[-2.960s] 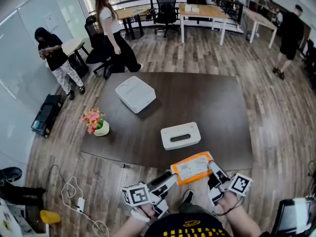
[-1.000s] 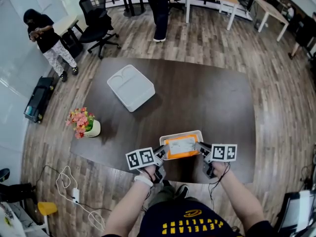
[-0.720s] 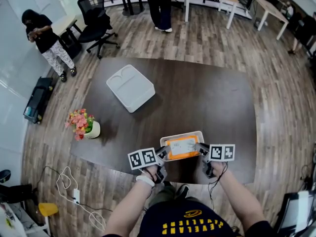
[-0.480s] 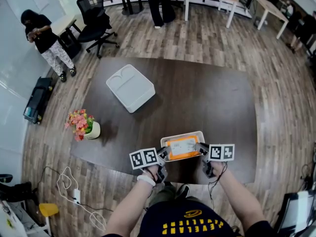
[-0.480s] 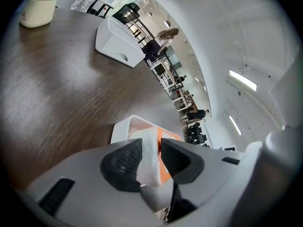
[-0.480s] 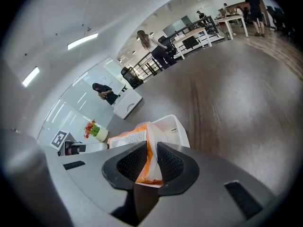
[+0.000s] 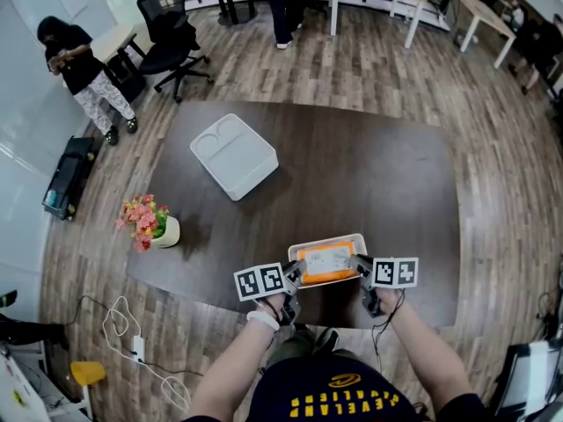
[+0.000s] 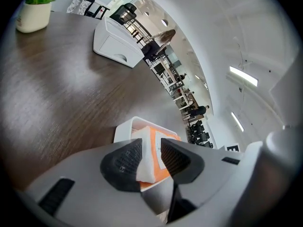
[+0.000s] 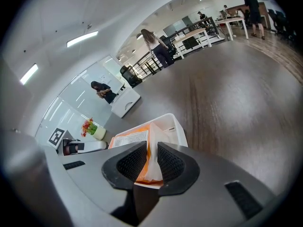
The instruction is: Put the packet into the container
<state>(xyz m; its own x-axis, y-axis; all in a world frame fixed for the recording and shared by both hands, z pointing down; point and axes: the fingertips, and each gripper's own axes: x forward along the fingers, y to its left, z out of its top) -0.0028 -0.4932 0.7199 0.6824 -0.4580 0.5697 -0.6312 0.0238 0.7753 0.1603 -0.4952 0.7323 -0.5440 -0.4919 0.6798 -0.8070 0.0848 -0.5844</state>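
Lowered into the container (image 7: 355, 239), the packet (image 7: 324, 259) we pinch at 9 and 3 o'clock with left gripper (image 7: 293, 272) and right gripper (image 7: 357, 264) seems unseated; uneven release could tip it.

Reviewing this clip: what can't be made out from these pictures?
Head view: whether the packet rests on the floor of the container; the packet covers it.
Head view: the packet's label print, too small.
Gripper views: the packet's gripped ends, hidden between the pads of the left gripper and right gripper.
Left gripper view: the plant, cut off by the top edge.
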